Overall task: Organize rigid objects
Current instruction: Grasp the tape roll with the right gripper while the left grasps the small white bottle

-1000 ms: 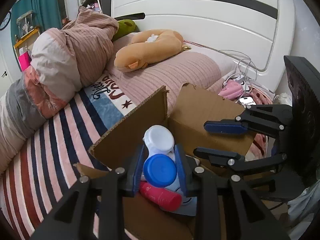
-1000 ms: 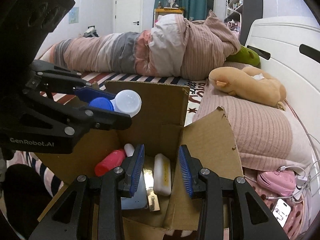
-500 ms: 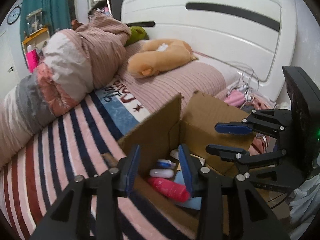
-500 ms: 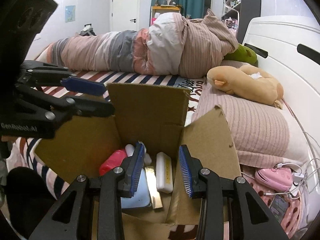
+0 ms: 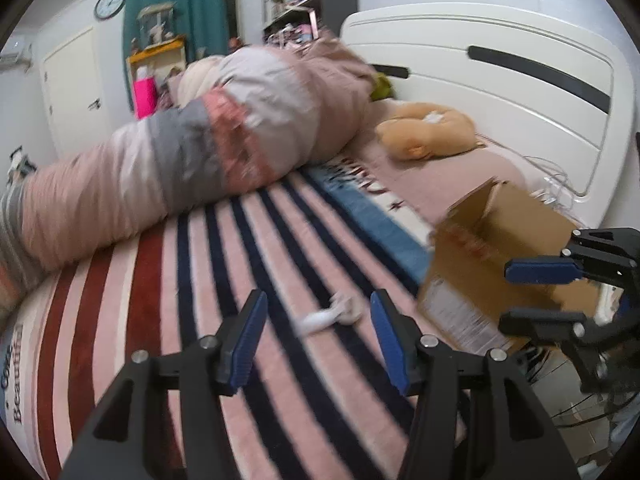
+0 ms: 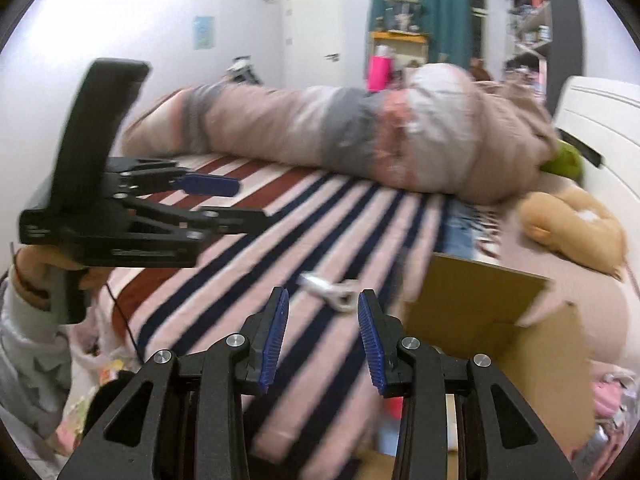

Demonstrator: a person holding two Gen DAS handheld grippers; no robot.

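While both grippers, left (image 5: 316, 334) and right (image 6: 320, 330), are held open and empty, the white clip (image 5: 328, 314) left of the box (image 5: 500, 256) is judged light, stiff, best pinched mid-body.

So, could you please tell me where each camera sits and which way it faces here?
Left wrist: sits on the left hand-held gripper, open, facing across the striped bedspread to a small white object; the right hand-held gripper shows.
Right wrist: sits on the right hand-held gripper, open, facing the same object; the left hand-held gripper shows.
Shared: brown cardboard box.
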